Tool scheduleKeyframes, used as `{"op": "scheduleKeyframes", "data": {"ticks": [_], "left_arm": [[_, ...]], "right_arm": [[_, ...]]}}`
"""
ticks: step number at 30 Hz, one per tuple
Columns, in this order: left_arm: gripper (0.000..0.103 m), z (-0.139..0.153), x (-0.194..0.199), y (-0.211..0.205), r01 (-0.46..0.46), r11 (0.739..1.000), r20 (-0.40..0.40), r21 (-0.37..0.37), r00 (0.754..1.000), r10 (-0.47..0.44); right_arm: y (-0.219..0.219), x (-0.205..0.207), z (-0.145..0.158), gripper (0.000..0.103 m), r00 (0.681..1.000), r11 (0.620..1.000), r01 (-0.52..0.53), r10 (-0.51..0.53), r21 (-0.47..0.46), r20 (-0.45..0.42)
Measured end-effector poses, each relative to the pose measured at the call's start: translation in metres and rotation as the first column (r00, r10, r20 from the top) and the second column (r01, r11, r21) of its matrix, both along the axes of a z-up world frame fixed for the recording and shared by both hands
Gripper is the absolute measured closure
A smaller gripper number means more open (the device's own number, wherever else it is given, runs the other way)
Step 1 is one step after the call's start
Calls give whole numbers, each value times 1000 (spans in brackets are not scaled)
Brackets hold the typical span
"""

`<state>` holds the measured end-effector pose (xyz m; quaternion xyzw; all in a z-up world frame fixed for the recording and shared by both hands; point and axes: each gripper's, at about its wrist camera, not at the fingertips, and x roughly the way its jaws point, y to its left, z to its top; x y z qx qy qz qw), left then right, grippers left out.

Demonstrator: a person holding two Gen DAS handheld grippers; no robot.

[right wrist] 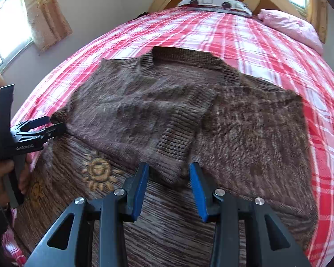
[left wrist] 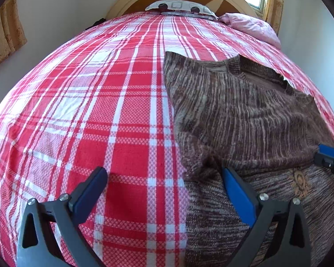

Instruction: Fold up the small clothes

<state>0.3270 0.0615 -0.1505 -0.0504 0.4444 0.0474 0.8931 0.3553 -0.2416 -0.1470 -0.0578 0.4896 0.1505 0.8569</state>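
Right wrist: left tongs (right wrist: pixel 55 122) level, gaping at sweater (right wrist: pixel 144 111) edge.

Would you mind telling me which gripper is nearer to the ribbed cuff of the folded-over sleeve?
Right. The right gripper hangs open just in front of the cuff, its jaws either side of the cuff's corner. The left gripper is off at the sweater's left edge.
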Motion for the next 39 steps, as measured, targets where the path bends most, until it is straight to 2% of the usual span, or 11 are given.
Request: {"op": "scheduleKeyframes", "data": {"ticks": [6,10,15,18,23,29,32,39], "left_arm": [[0,1,-13,0,-14,1000,-6,12,1000,14],[0,2,-20,0,-24,999,-4,21,1000,24],[0,3,-35,-2,-25,999,7,28,1000,25],[0,2,-44,-1,-22,1000,-5,22,1000,22],[0,2,-57,-10,-2,998,-17,68,1000,3],[0,1,-64,-11,-6,997,-16,79,1000,7],[0,0,-69,-11,-7,997,-26,75,1000,9],[0,-1,-90,-13,-5,993,-36,117,999,10]], "right_arm": [[-5,-17,8,63,999,1000,12,-12,4,36],[-9,-26,1,63,1000,1000,12,-12,-21,16],[-20,-38,6,63,999,999,45,-45,8,26],[-19,-52,11,62,999,999,28,-29,15,35],[-3,-83,12,62,998,998,-44,43,33,37],[12,-115,4,62,993,994,-106,107,-28,40],[13,-125,2,62,991,992,-113,117,-59,58],[3,-133,5,61,993,996,-85,87,-24,76]]}}
